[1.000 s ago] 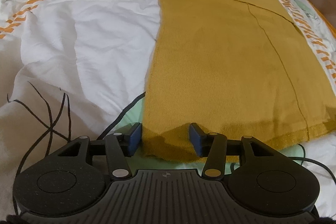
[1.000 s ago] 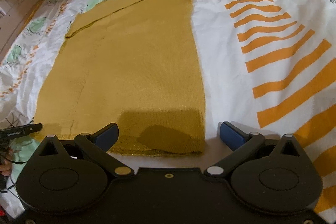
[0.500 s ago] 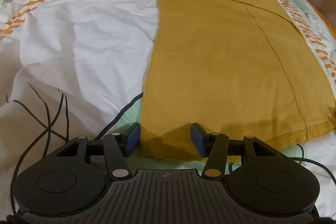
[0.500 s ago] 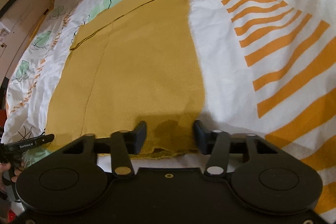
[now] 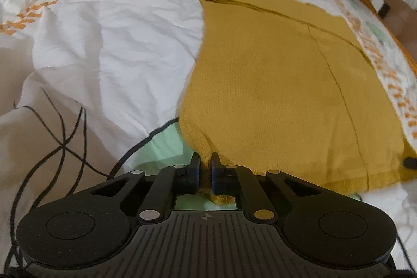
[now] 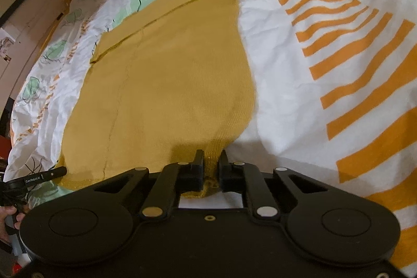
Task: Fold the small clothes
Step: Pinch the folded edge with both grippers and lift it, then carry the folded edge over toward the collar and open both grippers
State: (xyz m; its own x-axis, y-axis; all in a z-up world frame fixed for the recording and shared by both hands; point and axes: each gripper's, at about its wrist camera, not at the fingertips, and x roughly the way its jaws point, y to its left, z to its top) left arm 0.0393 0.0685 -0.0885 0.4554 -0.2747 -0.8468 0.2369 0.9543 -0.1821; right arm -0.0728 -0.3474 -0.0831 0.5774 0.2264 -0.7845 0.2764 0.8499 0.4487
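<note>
left wrist: left gripper (image 5: 206, 168) clamped on near left corner of mustard garment (image 5: 281, 85); right gripper (image 6: 211, 168) clamped on near right corner; bedsheet (image 6: 299, 85) underneath.

Low wrist views; shared garment (image 5: 281, 85)

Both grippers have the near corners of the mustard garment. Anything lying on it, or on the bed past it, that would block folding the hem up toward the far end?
Nothing visible does. The mustard garment lies flat and bare on the bedsheet, with the left gripper and right gripper clamped on its near corners.
</note>
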